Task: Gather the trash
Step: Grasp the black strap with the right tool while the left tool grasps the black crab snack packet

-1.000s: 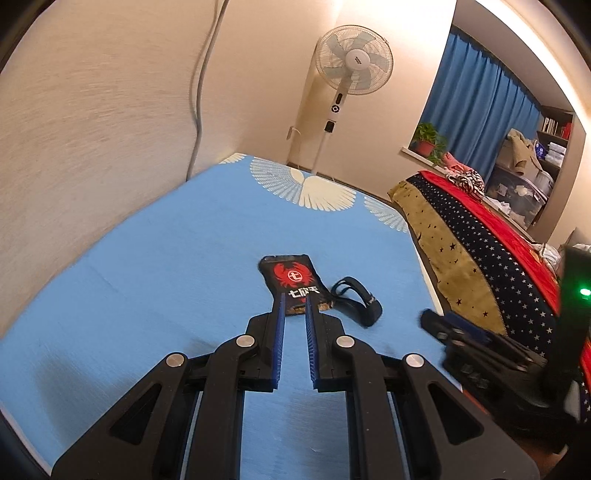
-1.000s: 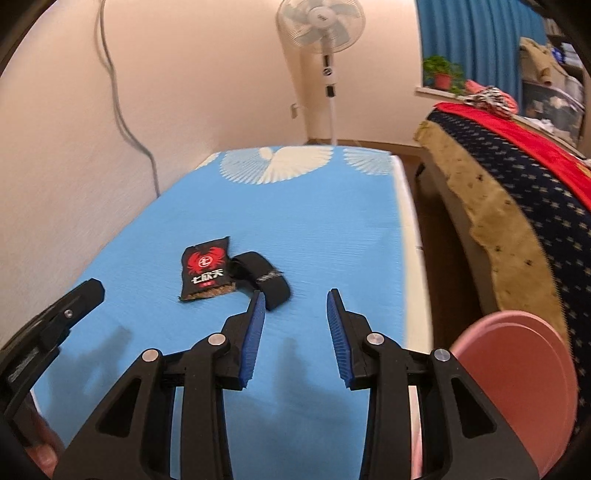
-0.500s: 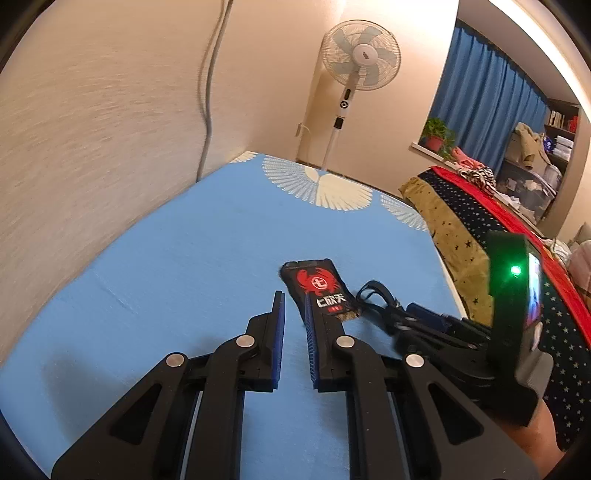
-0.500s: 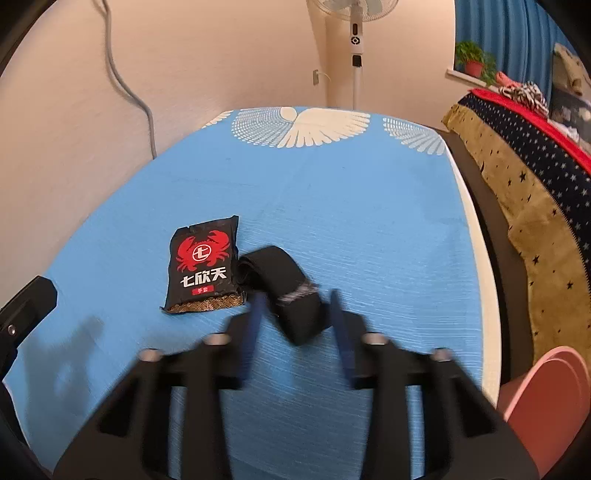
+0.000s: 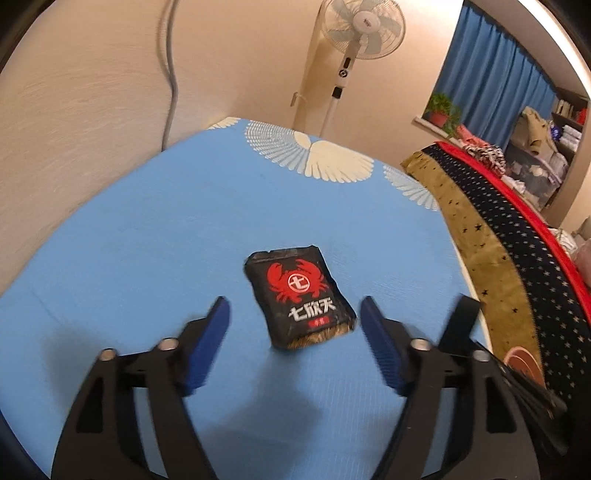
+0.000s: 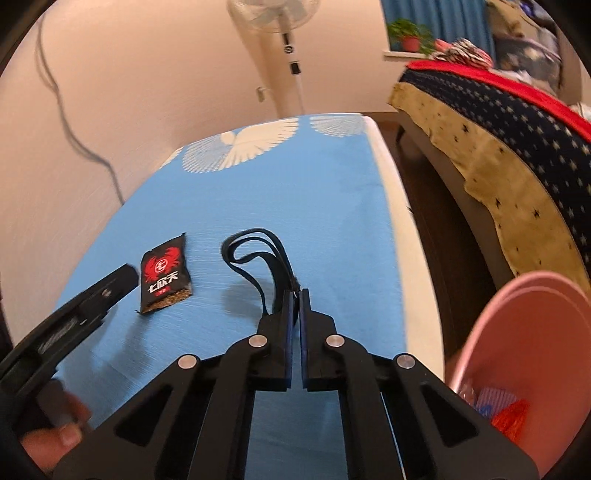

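A black snack packet (image 5: 300, 295) with a red crab logo lies flat on the blue mattress cover (image 5: 155, 236). My left gripper (image 5: 293, 314) is open, its blue pads on either side of the packet's near end, just above it. The packet also shows in the right wrist view (image 6: 165, 275). My right gripper (image 6: 295, 295) is shut on a black strap (image 6: 258, 254) and holds it lifted above the cover. A pink bin (image 6: 528, 350) with some wrappers inside stands at the lower right beside the mattress.
A wall with a hanging cable (image 5: 171, 70) runs along the left. A standing fan (image 5: 354, 33) is beyond the mattress end. A bed with a starred dark and red cover (image 5: 517, 236) lies to the right across a narrow floor gap (image 6: 439, 236).
My left gripper opened wide and came down around the packet. My right gripper closed on the black strap and lifted it away from the packet, towards the pink bin.
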{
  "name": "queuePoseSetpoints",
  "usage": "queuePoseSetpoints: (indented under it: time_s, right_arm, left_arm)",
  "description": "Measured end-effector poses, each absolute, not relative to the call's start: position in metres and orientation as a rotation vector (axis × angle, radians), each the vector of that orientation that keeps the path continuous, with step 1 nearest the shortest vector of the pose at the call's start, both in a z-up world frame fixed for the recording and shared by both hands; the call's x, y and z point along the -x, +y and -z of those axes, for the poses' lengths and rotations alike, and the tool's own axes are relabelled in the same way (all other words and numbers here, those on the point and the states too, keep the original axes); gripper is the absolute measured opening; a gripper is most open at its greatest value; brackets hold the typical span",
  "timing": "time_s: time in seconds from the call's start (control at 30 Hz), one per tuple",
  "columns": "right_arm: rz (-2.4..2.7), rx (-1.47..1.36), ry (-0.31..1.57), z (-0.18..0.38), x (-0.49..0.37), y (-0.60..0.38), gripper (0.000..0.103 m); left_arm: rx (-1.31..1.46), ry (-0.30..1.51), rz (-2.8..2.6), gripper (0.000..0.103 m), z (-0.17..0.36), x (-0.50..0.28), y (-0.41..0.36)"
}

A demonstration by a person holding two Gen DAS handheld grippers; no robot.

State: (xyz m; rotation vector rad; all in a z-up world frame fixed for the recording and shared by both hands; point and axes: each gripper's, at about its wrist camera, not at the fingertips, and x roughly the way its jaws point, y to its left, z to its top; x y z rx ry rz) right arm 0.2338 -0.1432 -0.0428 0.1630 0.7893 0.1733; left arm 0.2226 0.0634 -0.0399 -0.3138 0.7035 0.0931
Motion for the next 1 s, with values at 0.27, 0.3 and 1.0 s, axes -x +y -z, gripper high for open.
queuePoseSetpoints:
  time_s: [0.27, 0.3, 1.0]
  right_arm:
    - [-0.150, -0.211, 0.792, 0.048, -0.230, -0.152, 0.002]
    - [-0.148, -0.215, 0.791, 0.048, -0.230, -0.153, 0.002]
    - [-0.168, -0.189, 0.783, 0.035, -0.217, -0.148, 0.000]
  left_arm:
    - [0.247, 0.825, -0.151, 0.090, 0.053, -0.260, 0.049]
    - [0.242, 0.851, -0.157, 0.090, 0.056, -0.264, 0.049]
    - [0.253, 0.827, -0.149, 0.017, 0.049, -0.239, 0.071]
